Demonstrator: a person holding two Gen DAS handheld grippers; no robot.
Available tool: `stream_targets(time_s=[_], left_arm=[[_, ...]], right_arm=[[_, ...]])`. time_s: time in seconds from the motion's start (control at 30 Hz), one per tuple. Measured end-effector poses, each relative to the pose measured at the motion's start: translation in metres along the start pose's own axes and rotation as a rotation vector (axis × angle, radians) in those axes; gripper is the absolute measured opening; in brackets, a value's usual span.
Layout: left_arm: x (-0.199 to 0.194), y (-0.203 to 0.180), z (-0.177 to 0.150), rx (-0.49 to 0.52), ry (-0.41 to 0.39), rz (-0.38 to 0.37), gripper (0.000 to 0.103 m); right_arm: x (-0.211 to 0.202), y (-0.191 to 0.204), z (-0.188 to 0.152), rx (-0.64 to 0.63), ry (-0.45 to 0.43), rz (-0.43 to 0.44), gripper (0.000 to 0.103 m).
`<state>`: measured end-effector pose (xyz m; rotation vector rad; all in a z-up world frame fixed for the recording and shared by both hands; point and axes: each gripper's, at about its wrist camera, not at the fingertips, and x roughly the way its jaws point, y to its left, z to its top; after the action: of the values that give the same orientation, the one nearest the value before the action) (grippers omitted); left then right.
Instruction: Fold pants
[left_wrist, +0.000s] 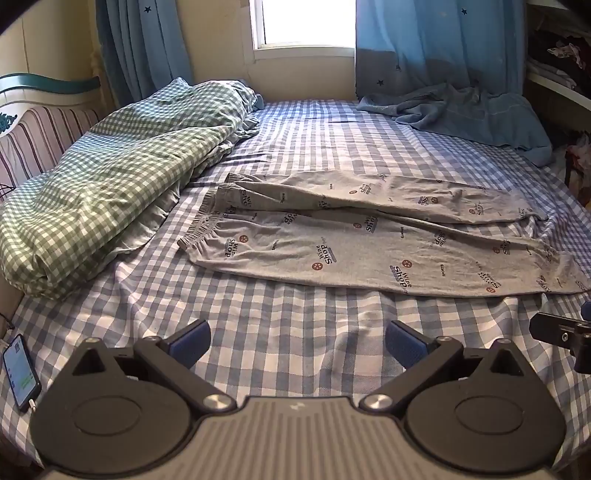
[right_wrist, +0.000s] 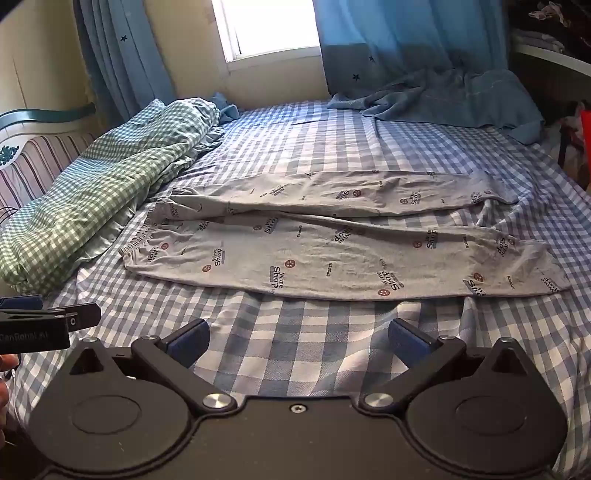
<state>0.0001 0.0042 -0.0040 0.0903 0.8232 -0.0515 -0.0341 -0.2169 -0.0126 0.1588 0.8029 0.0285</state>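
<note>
I am holding my left gripper (left_wrist: 297, 343) and right gripper (right_wrist: 299, 341) spread wide, gripping nothing, hovering over the checked sheet (left_wrist: 280, 314); the grey pants (left_wrist: 369, 236) are lying flat just ahead of both, waistband leftward

Bare checked sheet (left_wrist: 295, 325) lies open in front of the pants (left_wrist: 369, 251). A rolled gingham duvet (left_wrist: 96, 199) crowds their waistband side; a phone (left_wrist: 20, 373) sits at the bed's near-left edge.
</note>
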Motion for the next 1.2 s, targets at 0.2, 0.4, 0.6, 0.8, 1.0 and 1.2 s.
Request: stream_targets(time_s=[0.2, 0.4, 0.6, 0.8, 1.0, 1.2], left_arm=[[-0.001, 0.002, -0.001, -0.002, 0.001, 0.000, 0.103], [-0.001, 0.002, -0.005, -0.006, 0.000, -0.002, 0.103], [-0.002, 0.001, -0.003, -0.006, 0.002, 0.002, 0.103], [-0.002, 0.002, -0.004, -0.007, 0.004, 0.000, 0.103], [-0.002, -0.003, -0.009, -0.015, 0.014, 0.006, 0.103], [-0.002, -0.008, -0.008, -0.027, 0.031, 0.011, 0.103]], right_arm=[[0.000, -0.001, 0.000, 0.002, 0.004, 0.000, 0.102], [-0.001, -0.002, -0.001, 0.000, 0.005, 0.000, 0.103], [-0.001, -0.003, -0.001, 0.000, 0.006, 0.000, 0.102], [-0.001, -0.002, 0.003, 0.001, 0.009, -0.001, 0.102], [-0.001, -0.005, 0.000, -0.003, 0.012, -0.002, 0.103], [0.000, -0.012, -0.006, -0.035, 0.024, -0.011, 0.102]])
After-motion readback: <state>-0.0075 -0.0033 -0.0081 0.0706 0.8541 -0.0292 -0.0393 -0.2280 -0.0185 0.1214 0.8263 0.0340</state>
